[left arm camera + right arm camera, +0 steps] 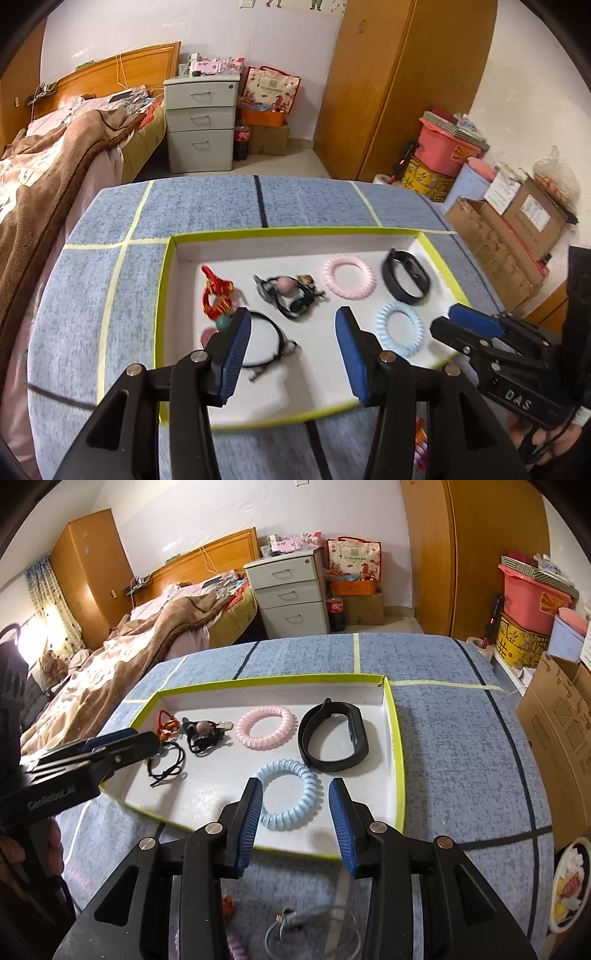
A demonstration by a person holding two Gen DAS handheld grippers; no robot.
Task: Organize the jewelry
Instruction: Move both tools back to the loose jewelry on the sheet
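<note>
The left tool stands spread with nothing between its pads, poised above the near left part of the tray. A black cord bracelet lies on the tray floor just past its left pad, apparently set down there.

The right tool is likewise spread and empty. A blue coil band lies flat on the tray floor in line with its gap, touched by neither pad.

The shallow white tray with a yellow-green rim sits on the blue cloth worktop. Seen from the right wrist, it holds:
- a pink coil band at 12 o'clock from the blue one;
- a black wristband at 1 o'clock, standing on edge;
- a black tangle with a pink bead at 10 o'clock;
- a red knotted charm at the far left.

The pieces lie apart, which suggests deliberate spacing. More small items, blurred, remain on the worktop before the tray's near rim.
</note>
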